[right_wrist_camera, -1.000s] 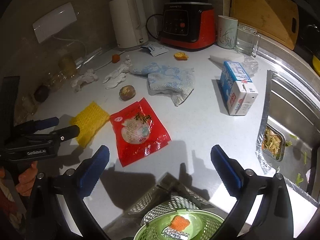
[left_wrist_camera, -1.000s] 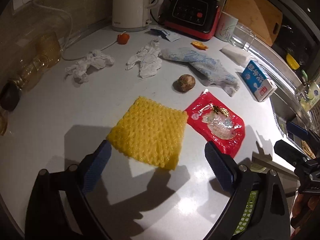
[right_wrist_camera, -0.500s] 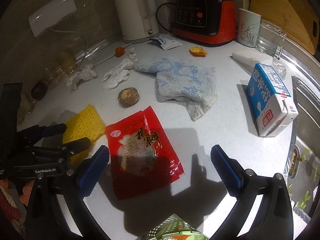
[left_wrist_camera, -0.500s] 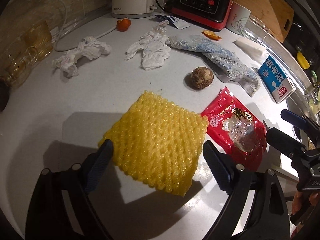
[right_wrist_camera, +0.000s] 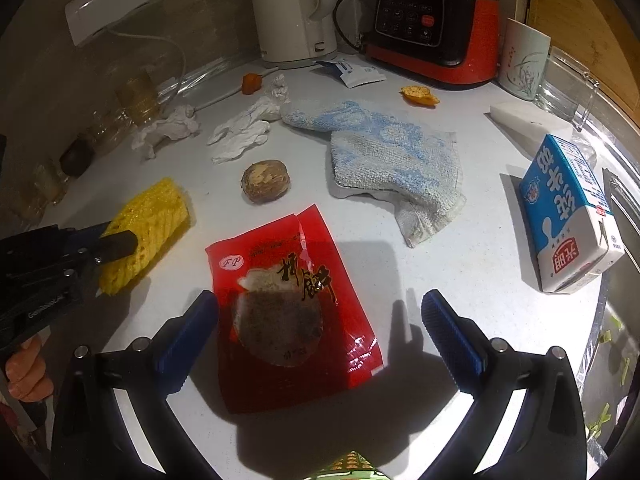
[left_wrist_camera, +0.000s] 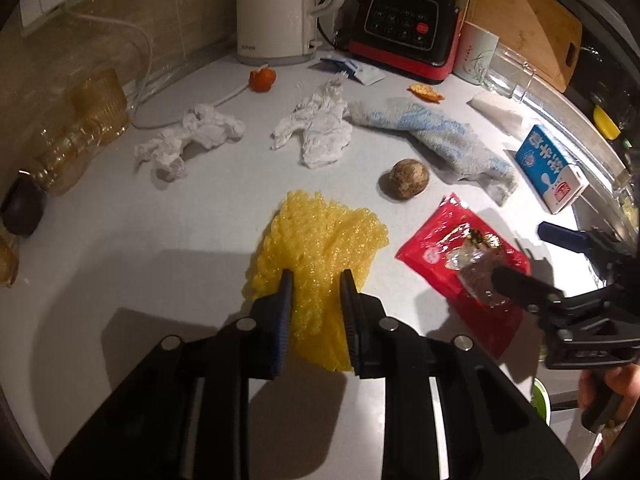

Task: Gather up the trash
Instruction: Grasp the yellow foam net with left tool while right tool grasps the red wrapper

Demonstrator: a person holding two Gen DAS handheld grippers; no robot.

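Note:
A yellow foam net (left_wrist_camera: 320, 236) lies on the white counter (left_wrist_camera: 160, 240), bunched up between the blue pads of my left gripper (left_wrist_camera: 316, 276). The jaws are closing and squeeze the net's near part. The right wrist view also shows the net (right_wrist_camera: 152, 216) pinched in the left gripper (right_wrist_camera: 112, 238). A red snack packet (right_wrist_camera: 288, 308) lies flat beside it. My right gripper (right_wrist_camera: 320, 304) hangs open over the packet, one finger on each side, not touching it. The left wrist view shows this packet (left_wrist_camera: 460, 256) under the right gripper (left_wrist_camera: 520, 252).
Two crumpled tissues (left_wrist_camera: 192, 136) (left_wrist_camera: 320, 128), a blue-white cloth (right_wrist_camera: 392, 160), a brown round fruit (right_wrist_camera: 265, 181), orange peels (right_wrist_camera: 418, 95) and a milk carton (right_wrist_camera: 568, 216) lie further back. Kettle (right_wrist_camera: 292, 8) and blender (right_wrist_camera: 432, 20) stand by the wall. A sink (right_wrist_camera: 616, 340) is at right.
The left jaws have closed from wide open onto the yellow net, which has bunched up. The right gripper has come forward and lower over the red packet.

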